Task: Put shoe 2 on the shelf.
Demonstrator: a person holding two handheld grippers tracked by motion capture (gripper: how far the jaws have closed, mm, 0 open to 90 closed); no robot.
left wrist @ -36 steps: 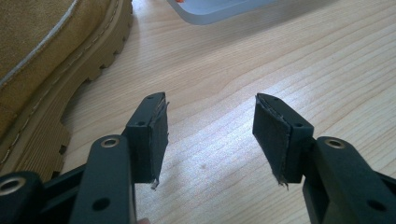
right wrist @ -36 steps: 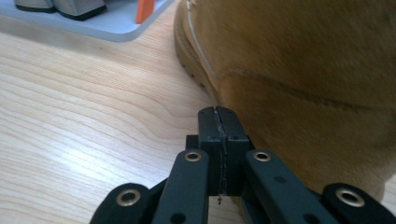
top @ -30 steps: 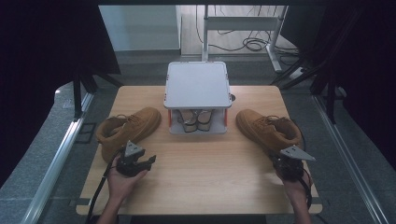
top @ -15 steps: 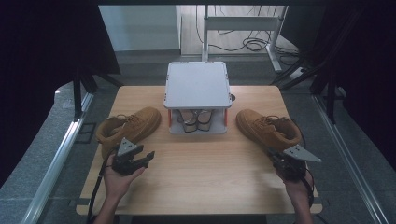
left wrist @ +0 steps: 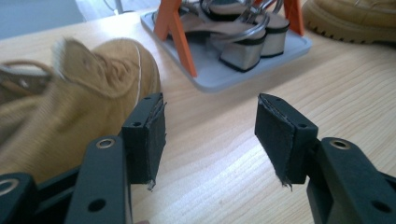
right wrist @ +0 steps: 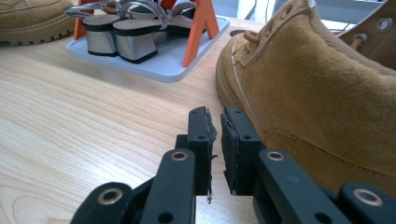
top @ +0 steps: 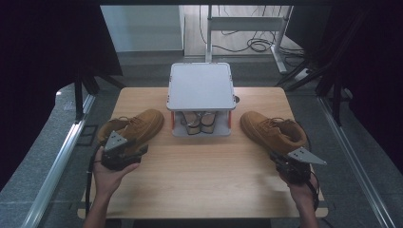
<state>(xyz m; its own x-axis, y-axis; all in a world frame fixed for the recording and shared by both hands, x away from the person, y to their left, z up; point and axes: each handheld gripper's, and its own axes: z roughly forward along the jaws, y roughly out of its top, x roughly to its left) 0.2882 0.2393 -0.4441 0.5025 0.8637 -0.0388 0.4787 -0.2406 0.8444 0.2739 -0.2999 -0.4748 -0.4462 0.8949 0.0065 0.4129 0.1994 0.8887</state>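
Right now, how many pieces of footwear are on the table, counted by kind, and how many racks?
Tan boots: 2, one on the left and one on the right
Silver heeled sandals: 2, a pair on the rack's lower shelf
Grey racks with orange legs: 1
Total: 5

My left gripper (top: 124,151) has lifted and edged toward the left boot (top: 135,127), now overlapping its near side in the high view. My right gripper (right wrist: 215,126) has just been opening its jaws a crack (nothing sits between them).
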